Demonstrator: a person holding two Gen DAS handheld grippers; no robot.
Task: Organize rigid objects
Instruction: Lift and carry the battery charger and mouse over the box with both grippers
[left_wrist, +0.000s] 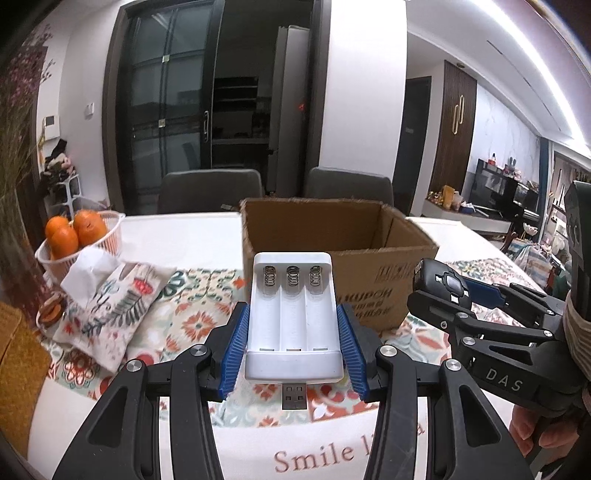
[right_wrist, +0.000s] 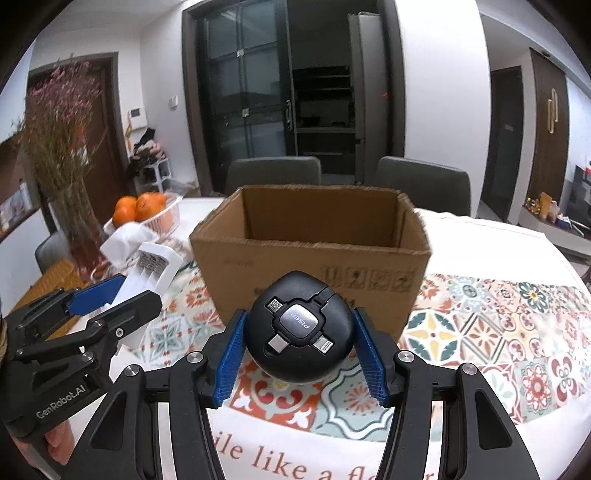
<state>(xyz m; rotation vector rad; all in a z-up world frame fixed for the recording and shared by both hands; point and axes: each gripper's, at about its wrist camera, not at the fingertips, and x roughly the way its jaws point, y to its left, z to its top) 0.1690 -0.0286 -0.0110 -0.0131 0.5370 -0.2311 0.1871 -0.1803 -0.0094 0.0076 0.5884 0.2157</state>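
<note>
Clamped between the blue pads of my left gripper (left_wrist: 293, 341) is a white battery charger (left_wrist: 293, 317), its three empty slots facing up and its USB plug pointing back toward me. It is lifted above the patterned tablecloth (left_wrist: 177, 317). Off to the left I see a basket of oranges (left_wrist: 79, 236) and a floral tissue pouch (left_wrist: 110, 314). Straight ahead stands the open cardboard box (left_wrist: 332, 236), and the charger sits just short of its near wall. Further right, my right gripper (right_wrist: 301, 345) pinches a round black cable reel (right_wrist: 299, 332) by its sides, connector tips facing up, also held off the cloth in front of the box.
</note>
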